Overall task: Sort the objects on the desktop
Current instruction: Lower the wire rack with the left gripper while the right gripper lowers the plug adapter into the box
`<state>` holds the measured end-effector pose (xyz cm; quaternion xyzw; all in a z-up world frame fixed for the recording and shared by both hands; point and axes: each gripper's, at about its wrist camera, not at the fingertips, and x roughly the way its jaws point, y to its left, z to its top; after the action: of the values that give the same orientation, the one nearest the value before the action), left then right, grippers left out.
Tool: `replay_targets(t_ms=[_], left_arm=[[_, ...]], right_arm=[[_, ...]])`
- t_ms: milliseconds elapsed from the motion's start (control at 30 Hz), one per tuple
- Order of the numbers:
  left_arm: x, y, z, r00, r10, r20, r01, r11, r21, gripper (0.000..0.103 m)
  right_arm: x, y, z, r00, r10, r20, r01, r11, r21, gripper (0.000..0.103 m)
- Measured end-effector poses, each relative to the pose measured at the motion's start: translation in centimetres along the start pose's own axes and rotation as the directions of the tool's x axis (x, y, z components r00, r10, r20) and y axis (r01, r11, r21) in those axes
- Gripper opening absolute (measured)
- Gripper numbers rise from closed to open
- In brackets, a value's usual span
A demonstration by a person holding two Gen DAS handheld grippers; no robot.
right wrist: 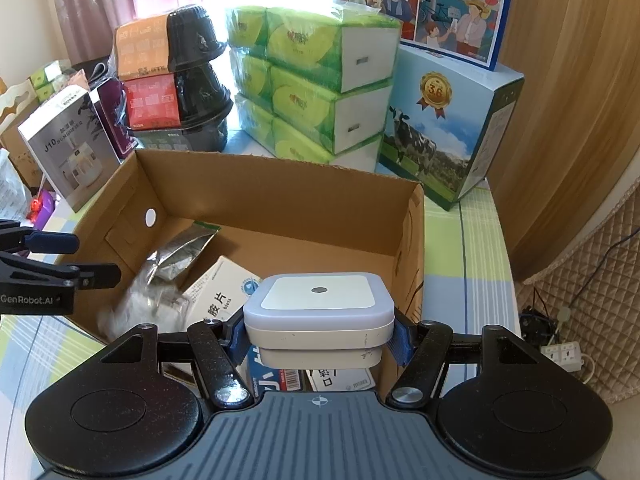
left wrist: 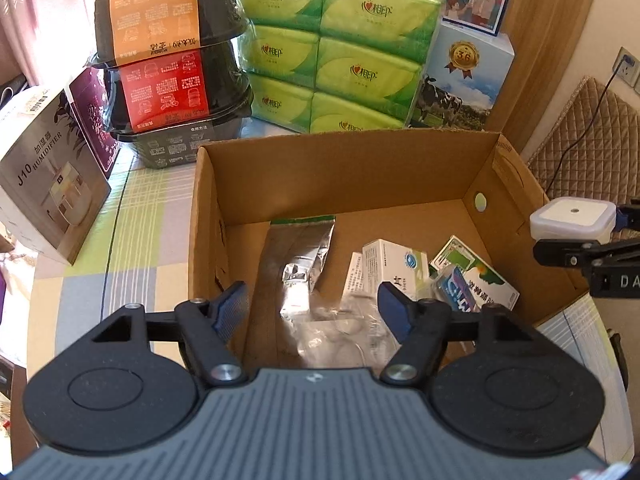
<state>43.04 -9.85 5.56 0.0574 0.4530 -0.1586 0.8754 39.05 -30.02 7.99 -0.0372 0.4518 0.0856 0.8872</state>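
Observation:
An open cardboard box [left wrist: 344, 168] [right wrist: 280, 188] stands on the checked tablecloth. Inside lie a silver foil pouch [left wrist: 300, 248] [right wrist: 176, 256], white medicine boxes [left wrist: 388, 264] [right wrist: 224, 300] and a clear plastic bag [left wrist: 344, 328]. My right gripper [right wrist: 319, 338] is shut on a white square night light [right wrist: 320, 312] [left wrist: 572, 220], held above the box's near right corner. My left gripper [left wrist: 312, 312] is open with nothing between its fingers, hanging over the near left part of the box.
Behind the box stand stacked black food bowls [left wrist: 172, 60] [right wrist: 176, 80], green tissue packs [left wrist: 336, 52] [right wrist: 312, 88], a milk carton box with a cow [left wrist: 460, 84] [right wrist: 444, 128] and a humidifier box [left wrist: 44, 184] [right wrist: 68, 148]. A quilted chair [left wrist: 592, 140] and a power strip [right wrist: 564, 354] lie to the right.

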Motion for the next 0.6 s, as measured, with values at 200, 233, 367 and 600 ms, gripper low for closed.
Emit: replay_targets(t_ms=[200,233,367,600], left_arm=[[-0.1,0.4,-0.5,1.0,0.004,-0.005,-0.004,1.0,0.002,0.067],[-0.1,0.4,-0.6,1.0,0.007,-0.005,-0.007,1.0,0.004,0.067],[-0.2,0.7,-0.8,1.0,0.002,-0.009,-0.002,1.0,-0.008,0.067],[-0.5,0.7,-1.1,1.0,0.002,-0.007,-0.002,1.0,-0.011,0.067]], right_arm=[[0.2,0.1,0.0,1.0,-0.004,-0.001,0.004,1.0,-0.001,0.063],[0.2,0.1,0.1,1.0,-0.007,0.004,0.007,1.0,-0.002,0.063],[0.2,-0.2,0.4,0.999,0.022,0.046,-0.024,0.999,0.044,0.067],[-0.5,-0.7,0.5,0.998,0.014,0.067,-0.02,0.997,0.079,0.091]])
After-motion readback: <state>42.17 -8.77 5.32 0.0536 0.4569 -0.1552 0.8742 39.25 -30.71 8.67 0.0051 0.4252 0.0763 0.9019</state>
